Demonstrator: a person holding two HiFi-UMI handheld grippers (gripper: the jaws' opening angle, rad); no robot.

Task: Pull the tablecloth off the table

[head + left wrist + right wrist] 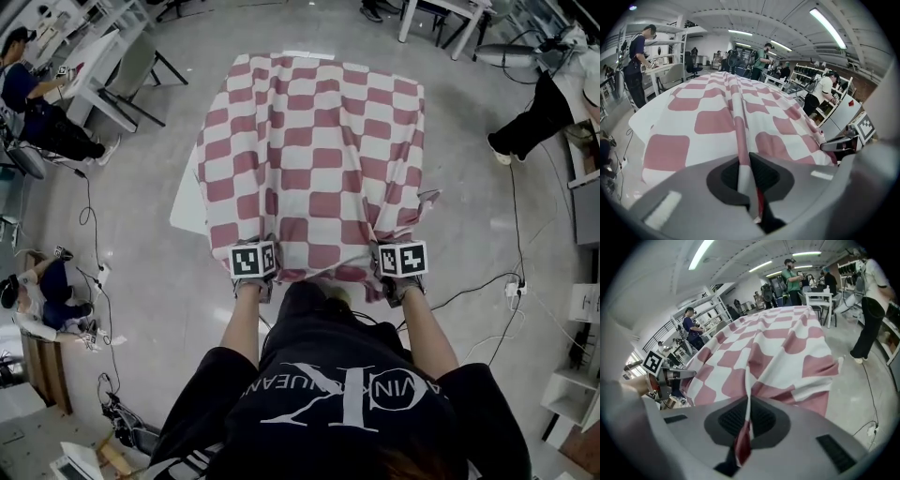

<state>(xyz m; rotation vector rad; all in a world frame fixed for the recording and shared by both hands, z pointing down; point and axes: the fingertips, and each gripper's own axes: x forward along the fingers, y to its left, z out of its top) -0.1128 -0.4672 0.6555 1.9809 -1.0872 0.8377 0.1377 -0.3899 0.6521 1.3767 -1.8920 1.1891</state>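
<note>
A red-and-white checked tablecloth [314, 159] covers the table and hangs over its near edge. My left gripper [255, 272] is shut on the cloth's near left hem, and a pinched ridge of fabric [740, 122] runs away from its jaws in the left gripper view. My right gripper [401, 272] is shut on the near right hem, with a fold of cloth [748, 399] squeezed between its pads and a red tail hanging below. Long creases run up the cloth from both grips. A bare white table corner [186, 202] shows at the left.
A white desk and chair [122, 70] stand at the far left, with a seated person [37, 103] beside them. Another person's legs [530, 127] are at the right. Cables [511, 286] trail over the grey floor near my right side. Another white table [441, 19] stands beyond.
</note>
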